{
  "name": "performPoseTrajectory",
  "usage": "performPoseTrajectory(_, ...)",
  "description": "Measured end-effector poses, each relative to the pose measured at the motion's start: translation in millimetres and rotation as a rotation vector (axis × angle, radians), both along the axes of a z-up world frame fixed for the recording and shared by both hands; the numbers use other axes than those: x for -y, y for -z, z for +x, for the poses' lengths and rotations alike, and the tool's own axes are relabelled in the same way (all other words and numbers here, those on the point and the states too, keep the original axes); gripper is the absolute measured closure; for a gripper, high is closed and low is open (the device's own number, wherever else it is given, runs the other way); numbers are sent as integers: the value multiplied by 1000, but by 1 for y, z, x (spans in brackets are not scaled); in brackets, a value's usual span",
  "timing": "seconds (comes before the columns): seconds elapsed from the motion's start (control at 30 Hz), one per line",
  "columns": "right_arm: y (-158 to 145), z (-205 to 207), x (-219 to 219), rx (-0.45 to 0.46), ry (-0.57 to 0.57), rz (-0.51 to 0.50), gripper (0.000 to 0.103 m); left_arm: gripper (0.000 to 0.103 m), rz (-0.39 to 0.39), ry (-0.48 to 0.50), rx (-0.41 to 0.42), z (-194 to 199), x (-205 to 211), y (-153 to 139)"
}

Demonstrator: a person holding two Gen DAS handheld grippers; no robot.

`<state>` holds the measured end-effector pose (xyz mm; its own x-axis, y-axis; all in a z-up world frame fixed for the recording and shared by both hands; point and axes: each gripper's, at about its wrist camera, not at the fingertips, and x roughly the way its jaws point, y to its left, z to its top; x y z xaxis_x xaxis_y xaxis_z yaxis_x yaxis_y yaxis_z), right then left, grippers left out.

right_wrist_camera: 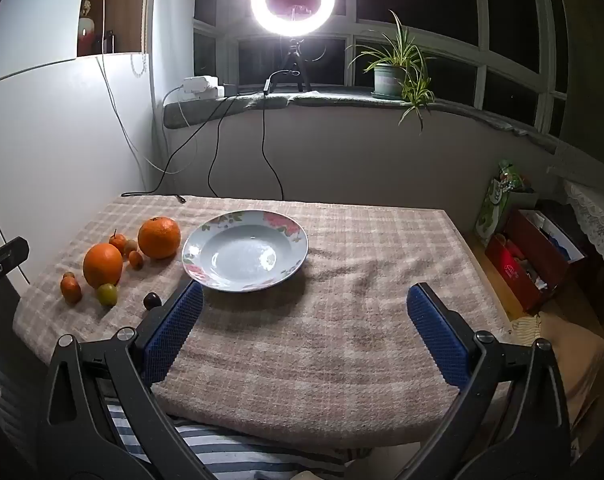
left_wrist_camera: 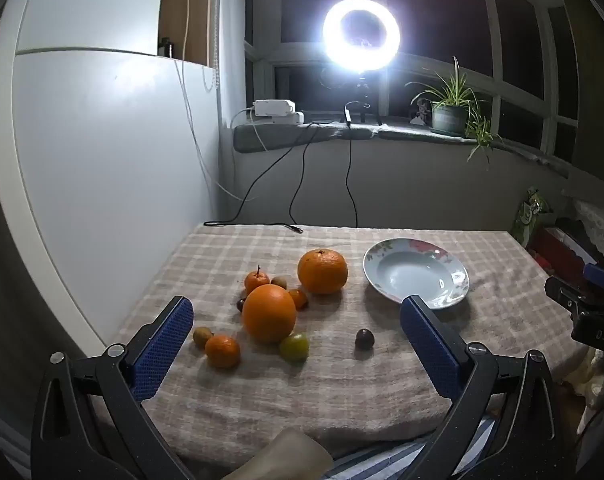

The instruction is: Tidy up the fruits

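My left gripper [left_wrist_camera: 297,332] and my right gripper [right_wrist_camera: 304,312] both hang above the near edge of the beige checked cloth [right_wrist_camera: 342,340] with their blue-padded jaws spread wide and nothing between them. The fruits lie in a loose cluster on the left: a big round orange [left_wrist_camera: 269,313] near me, a second large orange [left_wrist_camera: 322,271] farther back, small tangerines, a greenish fruit [left_wrist_camera: 294,347] and a dark plum [left_wrist_camera: 364,338] set apart to the right. The shallow pale-blue plate with a floral rim [right_wrist_camera: 205,276] sits right of them with no fruit in it.
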<state>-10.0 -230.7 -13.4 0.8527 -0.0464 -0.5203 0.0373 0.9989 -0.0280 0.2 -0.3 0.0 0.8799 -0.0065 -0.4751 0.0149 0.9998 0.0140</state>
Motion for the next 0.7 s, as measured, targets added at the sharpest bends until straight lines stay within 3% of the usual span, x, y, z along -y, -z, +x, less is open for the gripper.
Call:
performPoseTrajectory(0.17,-2,-1,0,-2,1,-10,0,0,-27,-3,-14,3,0,1)
performPoseTrajectory(0.7,-4,-2,5,14,18,5,0,1,-10,8,8,1,4,-3)
